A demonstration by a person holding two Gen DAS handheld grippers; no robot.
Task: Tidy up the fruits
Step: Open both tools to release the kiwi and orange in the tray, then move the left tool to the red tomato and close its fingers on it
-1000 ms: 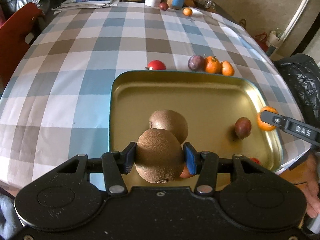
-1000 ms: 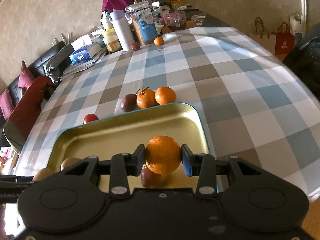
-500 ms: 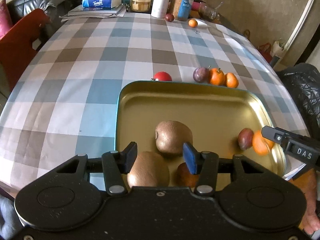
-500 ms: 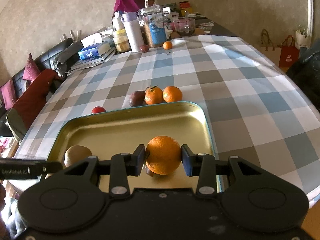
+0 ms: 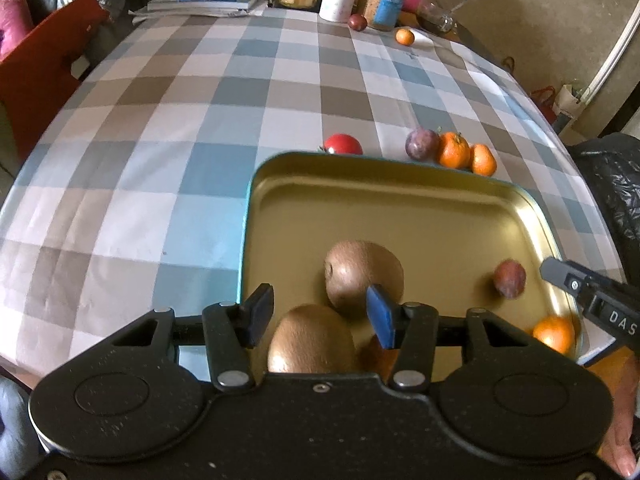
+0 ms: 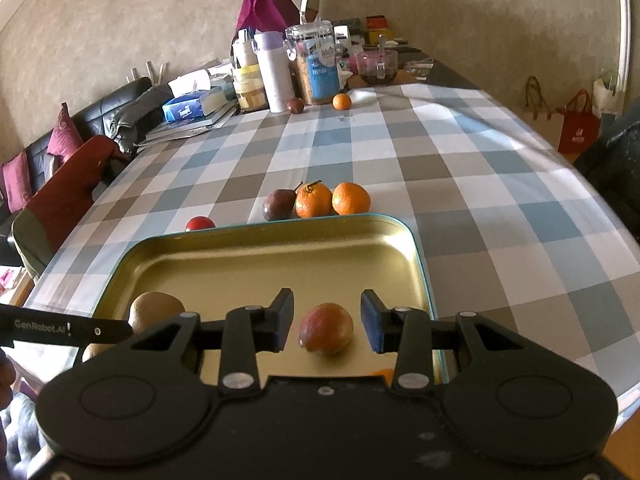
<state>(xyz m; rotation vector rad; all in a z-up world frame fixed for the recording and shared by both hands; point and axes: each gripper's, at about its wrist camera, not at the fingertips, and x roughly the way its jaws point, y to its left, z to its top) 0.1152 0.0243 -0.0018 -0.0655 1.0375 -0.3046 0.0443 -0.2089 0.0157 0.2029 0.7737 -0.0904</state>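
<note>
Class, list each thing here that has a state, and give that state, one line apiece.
Left claw: open, empty.
Right claw: open, empty.
Tray: holding fruit.
Two kiwis: in tray, touching.
Orange: in tray, near right corner.
Tomato: on table, outside tray.
Glass jar: lid shut.

Tray (image 5: 400,200) on surface (image 5: 160,120), near edge. In tray: two kiwis (image 5: 362,274) touching at left-near part, plum (image 5: 509,278) toward right side, mandarin (image 5: 554,334) in near-right corner. Behind tray on surface: tomato (image 5: 343,145) left, then second plum (image 5: 422,144) and two mandarins (image 5: 454,150) in touching row. Jars (image 6: 316,64), tissue box (image 6: 188,108), two more fruits (image 6: 296,105) at far end.
</note>
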